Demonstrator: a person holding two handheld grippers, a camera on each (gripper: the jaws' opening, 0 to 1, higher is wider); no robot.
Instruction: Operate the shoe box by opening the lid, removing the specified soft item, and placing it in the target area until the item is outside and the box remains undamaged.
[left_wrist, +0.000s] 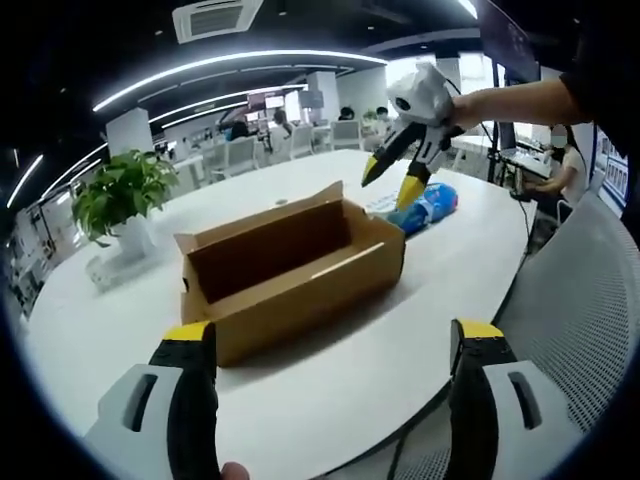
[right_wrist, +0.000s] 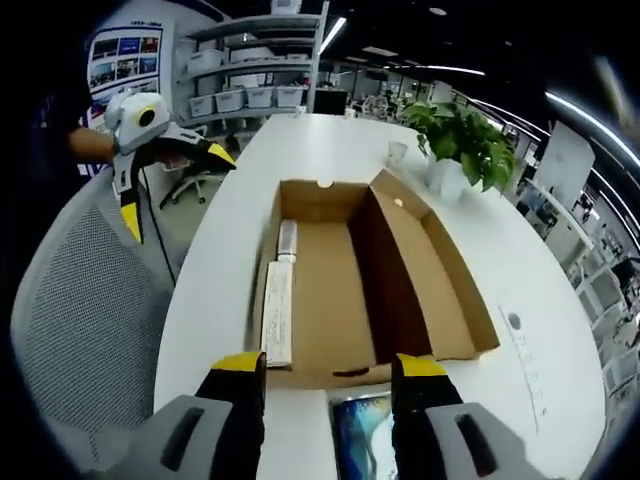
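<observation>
A: Landmark, please. What sits at the centre of both views?

B: The shoe box (left_wrist: 295, 275), brown cardboard, resting on the white surface (left_wrist: 380, 370). Its lid (right_wrist: 432, 272) is folded back and lies flat beside the box body, joined to it along one long wall. In the right gripper view the box interior appears bare brown card.

A: And the soft item?

B: A blue packet (left_wrist: 428, 207) lies on the surface just beyond the far end of the box in the left gripper view, outside it. In the right gripper view the same blue packet shows directly beneath that view's own fingers, just short of the box's near wall.

A: State of the left gripper (left_wrist: 335, 350)?

B: Its yellow-tipped fingers (left_wrist: 187, 345) stand wide apart on the near side of the box, holding nothing. In the right gripper view it hangs off the surface's edge, well apart from the box, above a grey mesh chair (right_wrist: 90, 300).

A: The right gripper (right_wrist: 330, 375)?

B: Its fingers (right_wrist: 238, 372) are spread, nothing between them, poised above the blue packet at the end of the box. The left gripper view shows it raised over the packet, carried by a person's hand (left_wrist: 500, 100).

A: Other objects?

B: A potted plant (left_wrist: 122, 200) stands on the surface, off the box's lid side.
</observation>
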